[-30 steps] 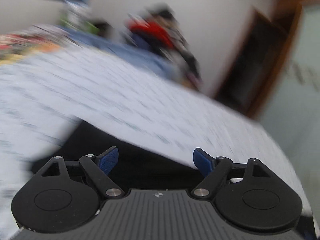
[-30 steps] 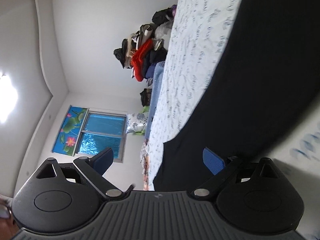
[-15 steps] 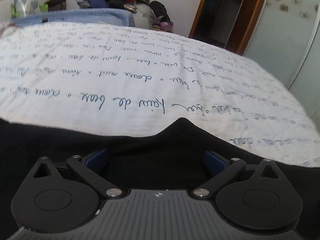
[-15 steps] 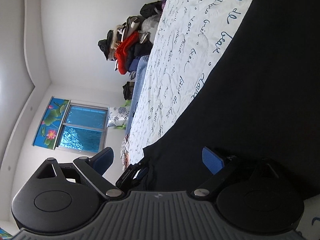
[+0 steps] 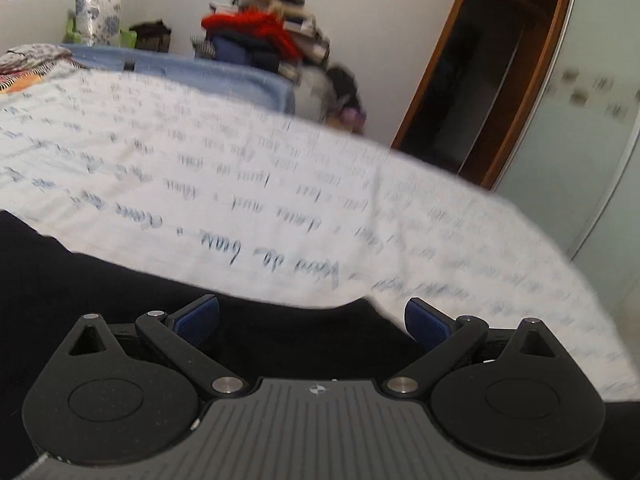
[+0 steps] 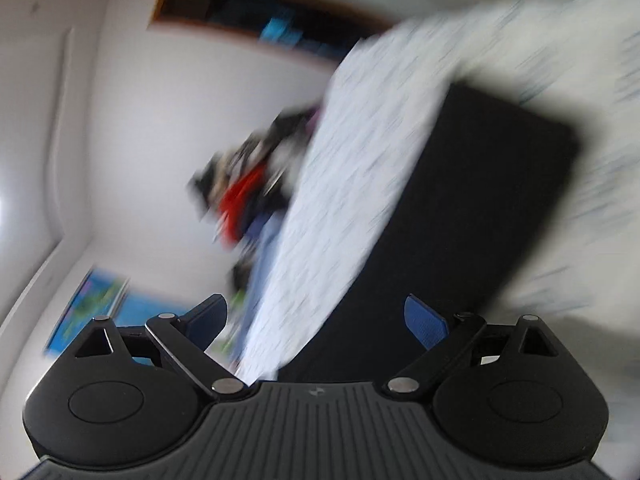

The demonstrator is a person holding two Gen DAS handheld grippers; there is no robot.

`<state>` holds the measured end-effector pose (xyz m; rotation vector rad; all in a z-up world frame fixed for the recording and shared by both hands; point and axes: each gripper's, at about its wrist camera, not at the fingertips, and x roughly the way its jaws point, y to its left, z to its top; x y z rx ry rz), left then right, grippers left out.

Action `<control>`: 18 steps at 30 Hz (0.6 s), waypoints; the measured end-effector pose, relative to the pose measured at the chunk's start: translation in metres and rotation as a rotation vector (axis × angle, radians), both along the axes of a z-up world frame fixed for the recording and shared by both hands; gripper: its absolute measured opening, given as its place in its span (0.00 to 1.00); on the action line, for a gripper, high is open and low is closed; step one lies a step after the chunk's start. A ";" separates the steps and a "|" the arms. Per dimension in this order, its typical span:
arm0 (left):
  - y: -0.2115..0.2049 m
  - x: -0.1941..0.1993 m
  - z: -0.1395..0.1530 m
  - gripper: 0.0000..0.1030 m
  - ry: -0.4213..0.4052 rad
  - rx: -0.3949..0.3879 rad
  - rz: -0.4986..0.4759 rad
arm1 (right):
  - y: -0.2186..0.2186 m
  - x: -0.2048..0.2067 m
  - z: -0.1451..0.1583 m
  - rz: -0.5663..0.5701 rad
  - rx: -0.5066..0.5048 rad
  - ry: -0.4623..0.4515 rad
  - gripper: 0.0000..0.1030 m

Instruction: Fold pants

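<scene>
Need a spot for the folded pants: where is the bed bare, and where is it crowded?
Bare: the script-printed sheet beyond the black pants, out to the bed's edge by the wardrobe door. Crowded: the clothes pile and blue blanket at the far end.

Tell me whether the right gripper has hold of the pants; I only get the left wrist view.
Observer: No. The right gripper is open, and nothing sits between its blue fingers.
Operator: How do the pants lie beyond my frame?
Observer: The right wrist view shows the pants as one long dark strip on the white printed bedspread, with a squared far end. That picture is blurred, so I cannot tell whether there are creases.
</scene>
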<state>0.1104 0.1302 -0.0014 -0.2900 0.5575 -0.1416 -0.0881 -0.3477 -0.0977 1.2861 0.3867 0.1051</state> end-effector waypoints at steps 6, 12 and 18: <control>-0.015 -0.046 0.034 0.99 -0.108 -0.040 -0.066 | -0.044 -0.040 -0.028 -0.216 0.104 0.111 0.93; -0.037 -0.061 0.039 0.99 -0.115 -0.019 -0.141 | -0.048 -0.014 -0.022 -0.259 0.027 0.193 0.99; -0.065 -0.059 0.038 0.99 -0.060 0.005 -0.208 | -0.035 0.018 -0.011 -0.236 -0.071 0.219 1.00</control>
